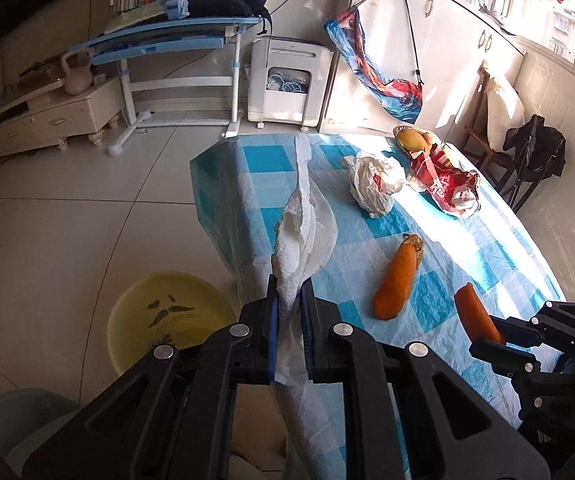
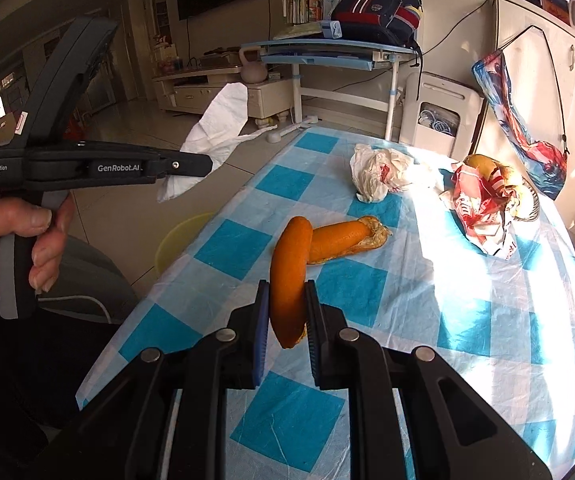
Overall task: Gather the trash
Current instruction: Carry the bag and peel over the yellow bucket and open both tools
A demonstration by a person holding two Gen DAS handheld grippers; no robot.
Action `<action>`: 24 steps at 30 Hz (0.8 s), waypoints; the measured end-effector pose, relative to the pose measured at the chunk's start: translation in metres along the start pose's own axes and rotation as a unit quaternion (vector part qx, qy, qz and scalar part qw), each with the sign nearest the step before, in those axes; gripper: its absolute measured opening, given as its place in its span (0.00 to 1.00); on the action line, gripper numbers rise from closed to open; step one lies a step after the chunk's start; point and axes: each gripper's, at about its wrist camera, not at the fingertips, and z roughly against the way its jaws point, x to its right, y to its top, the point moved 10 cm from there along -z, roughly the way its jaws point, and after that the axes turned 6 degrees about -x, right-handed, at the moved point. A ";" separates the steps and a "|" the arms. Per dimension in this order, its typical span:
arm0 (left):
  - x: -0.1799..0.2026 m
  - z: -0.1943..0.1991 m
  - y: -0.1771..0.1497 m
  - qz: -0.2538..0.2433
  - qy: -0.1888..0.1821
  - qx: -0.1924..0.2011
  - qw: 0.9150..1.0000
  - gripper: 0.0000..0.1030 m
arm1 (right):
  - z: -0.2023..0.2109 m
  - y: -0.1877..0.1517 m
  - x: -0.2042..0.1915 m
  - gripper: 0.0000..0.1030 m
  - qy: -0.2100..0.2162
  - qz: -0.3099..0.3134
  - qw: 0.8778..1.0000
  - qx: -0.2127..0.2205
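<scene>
My left gripper (image 1: 289,300) is shut on a white paper towel (image 1: 303,240), held in the air past the table's left edge. From the right wrist view the towel (image 2: 215,128) hangs limp from that gripper (image 2: 201,166), which a hand (image 2: 15,248) holds. My right gripper (image 2: 287,304) is shut on a curved strip of orange peel (image 2: 289,272), lifted above the table; the left wrist view also shows this peel (image 1: 475,312) in the gripper (image 1: 487,336). A second orange peel (image 2: 343,240) (image 1: 395,276) lies on the checked tablecloth (image 2: 427,300).
A yellow basin (image 1: 167,320) (image 2: 179,240) stands on the floor by the table's left edge. At the far end of the table lie a crumpled white bag (image 1: 375,184) (image 2: 379,172), a red wrapper (image 1: 443,188) (image 2: 483,208) and a yellow fruit scrap (image 1: 411,138).
</scene>
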 end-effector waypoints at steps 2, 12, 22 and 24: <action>-0.027 -0.003 -0.003 0.027 0.005 -0.012 1.000 0.10 | -0.002 0.008 -0.012 0.17 0.009 0.012 1.000 0.003; -0.119 -0.044 -0.017 0.165 -0.009 -0.065 0.984 0.10 | -0.054 0.047 -0.082 0.17 0.067 0.043 0.997 -0.011; -0.190 -0.051 -0.022 0.277 0.019 -0.046 0.960 0.65 | -0.119 0.082 -0.128 0.17 0.089 0.083 0.992 -0.039; -0.196 -0.039 -0.017 0.282 0.037 -0.023 0.958 0.67 | -0.133 0.087 -0.135 0.17 0.088 0.087 0.991 -0.046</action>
